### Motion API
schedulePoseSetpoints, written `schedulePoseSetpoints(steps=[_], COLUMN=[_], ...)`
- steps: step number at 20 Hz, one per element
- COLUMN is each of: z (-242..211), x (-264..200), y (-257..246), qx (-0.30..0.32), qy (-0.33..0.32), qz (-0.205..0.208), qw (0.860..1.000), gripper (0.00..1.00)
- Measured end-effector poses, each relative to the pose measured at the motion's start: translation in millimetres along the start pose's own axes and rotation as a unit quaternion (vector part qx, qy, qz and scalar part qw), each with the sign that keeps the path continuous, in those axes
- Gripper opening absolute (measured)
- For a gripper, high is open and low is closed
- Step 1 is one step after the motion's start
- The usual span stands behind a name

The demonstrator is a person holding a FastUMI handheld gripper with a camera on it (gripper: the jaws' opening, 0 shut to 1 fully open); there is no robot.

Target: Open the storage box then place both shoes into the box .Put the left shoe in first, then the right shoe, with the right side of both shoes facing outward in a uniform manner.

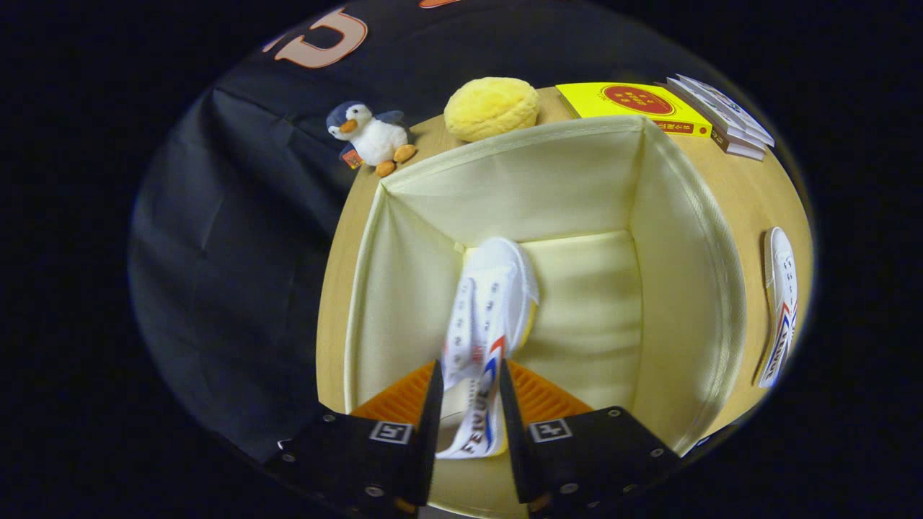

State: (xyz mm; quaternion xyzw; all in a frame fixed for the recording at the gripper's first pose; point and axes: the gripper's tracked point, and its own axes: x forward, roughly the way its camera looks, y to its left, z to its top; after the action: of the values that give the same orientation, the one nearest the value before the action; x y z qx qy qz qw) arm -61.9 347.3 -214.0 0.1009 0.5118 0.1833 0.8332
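White shoe (pixel 490 310) inside open cream storage box (pixel 685 288); second shoe (pixel 782 303) outside.

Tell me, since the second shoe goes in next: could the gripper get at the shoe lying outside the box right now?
Probably not yet. The gripper is shut on the first white shoe inside the open storage box. The second shoe lies on the table beyond the box wall, uncovered, reachable after release.

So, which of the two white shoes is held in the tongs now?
The shoe over the open storage box, gripped between the tongs: white shoe. The other shoe lies on the table, beside the box.
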Motion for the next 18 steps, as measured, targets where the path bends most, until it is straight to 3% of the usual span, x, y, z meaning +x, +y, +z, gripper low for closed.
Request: schedulePoseSetpoints(steps=[2, 3, 7, 11, 18], z=[10, 19, 40, 56, 68], x=[-11, -20, -67, -111, -156], y=[-4, -5, -15, -51, -148], qx=[-0.007, -0.010, -0.015, -0.025, 0.015], qy=[-0.018, -0.029, -0.068, -0.099, -0.123], qz=[-0.002, 0.001, 0.024, 0.016, -0.016], qw=[1.000, 1.000, 0.997, 0.995, 0.992], gripper=[0.92, 0.99, 0.98, 0.98, 0.98])
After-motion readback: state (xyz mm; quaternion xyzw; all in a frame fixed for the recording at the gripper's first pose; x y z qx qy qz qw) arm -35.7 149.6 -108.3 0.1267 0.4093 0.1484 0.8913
